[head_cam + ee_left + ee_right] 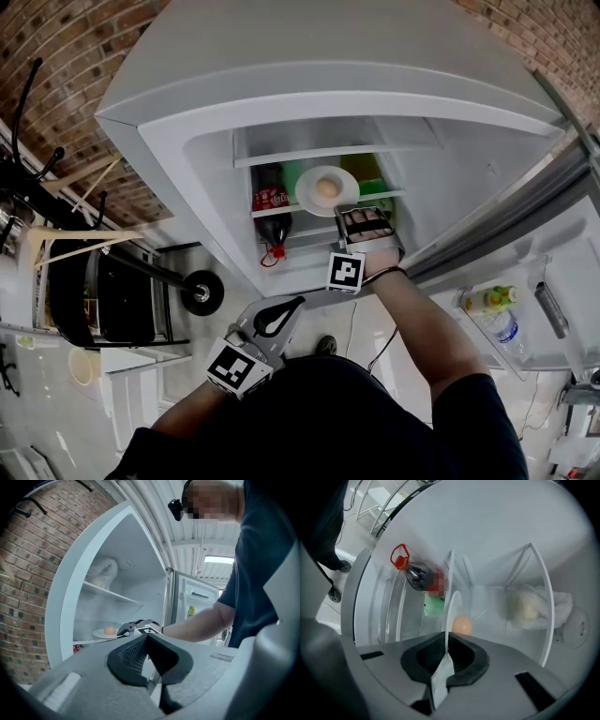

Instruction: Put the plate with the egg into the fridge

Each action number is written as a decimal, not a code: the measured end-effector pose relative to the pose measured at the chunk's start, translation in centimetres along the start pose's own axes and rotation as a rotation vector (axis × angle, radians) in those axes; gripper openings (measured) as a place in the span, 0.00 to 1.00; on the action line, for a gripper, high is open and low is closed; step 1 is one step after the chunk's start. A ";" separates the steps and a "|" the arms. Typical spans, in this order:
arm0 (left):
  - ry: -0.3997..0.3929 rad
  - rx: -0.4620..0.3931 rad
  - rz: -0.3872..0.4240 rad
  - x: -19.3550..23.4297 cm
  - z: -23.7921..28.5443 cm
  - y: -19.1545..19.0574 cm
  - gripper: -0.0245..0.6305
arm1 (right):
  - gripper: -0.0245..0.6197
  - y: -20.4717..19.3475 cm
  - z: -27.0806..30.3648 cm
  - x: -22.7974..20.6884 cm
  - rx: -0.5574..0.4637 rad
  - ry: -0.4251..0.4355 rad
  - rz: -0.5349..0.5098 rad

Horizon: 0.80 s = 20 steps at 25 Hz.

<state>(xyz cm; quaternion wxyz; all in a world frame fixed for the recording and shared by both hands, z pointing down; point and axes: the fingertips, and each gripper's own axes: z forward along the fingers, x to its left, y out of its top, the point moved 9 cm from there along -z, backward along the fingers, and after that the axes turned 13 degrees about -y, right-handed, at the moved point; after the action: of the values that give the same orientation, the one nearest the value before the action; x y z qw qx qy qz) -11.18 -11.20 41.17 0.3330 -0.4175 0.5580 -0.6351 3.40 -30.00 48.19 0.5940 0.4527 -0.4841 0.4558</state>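
The white plate (pixel 326 190) with a brown egg (pixel 326 188) on it is inside the open fridge (pixel 187 178), at the front of the middle shelf. My right gripper (pixel 350 214) is shut on the plate's near rim. In the right gripper view the plate (pixel 451 613) shows edge-on between the pads, with the egg (pixel 462 624) just beyond. My left gripper (pixel 284 311) hangs low in front of the person's body, shut and empty. The left gripper view shows its jaws (pixel 146 641) closed, with the plate (pixel 101 633) and egg (pixel 109 630) ahead on the shelf.
A cola bottle (pixel 272 220) lies on the shelf below the plate, and a green pack (pixel 373 187) sits behind it. A plastic bag (pixel 532 606) lies on an upper shelf. The fridge door (pixel 525 309) stands open at the right with bottles in it. A black cart (pixel 112 300) stands at the left.
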 end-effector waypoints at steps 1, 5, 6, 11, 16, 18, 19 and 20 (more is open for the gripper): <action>-0.001 0.000 0.000 -0.1 0.0 0.0 0.04 | 0.07 0.0 0.1 0.0 -0.002 0.002 0.002; 0.002 0.003 -0.007 -0.3 0.0 -0.3 0.04 | 0.08 -0.1 0.4 0.6 0.012 0.074 -0.030; 0.005 0.003 -0.009 -0.4 0.0 -0.3 0.04 | 0.09 -0.1 0.4 0.8 0.014 0.086 -0.037; 0.014 0.002 -0.016 -0.6 -0.3 -0.5 0.04 | 0.10 0.0 0.8 1.2 0.020 0.093 -0.040; 0.016 0.007 -0.022 -0.6 -0.7 -0.7 0.04 | 0.10 0.2 1.6 1.0 0.027 0.134 -0.029; 0.015 0.005 -0.021 -0.7 -0.7 -0.7 0.04 | 0.13 0.3 1.9 1.0 0.031 0.155 -0.031; 0.014 0.005 -0.020 -0.7 -0.7 -0.6 0.04 | 0.14 0.3 2.0 1.0 0.033 0.163 -0.034; 0.012 0.005 -0.017 -0.7 -0.7 -0.6 0.04 | 0.15 0.4 2.1 1.0 0.036 0.169 -0.035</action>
<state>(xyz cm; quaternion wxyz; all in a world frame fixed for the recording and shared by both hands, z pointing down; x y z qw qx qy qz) -11.54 -10.17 41.68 0.3253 -0.4176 0.5549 -0.6417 2.81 -31.87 49.48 0.6327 0.4315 -0.4159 0.4905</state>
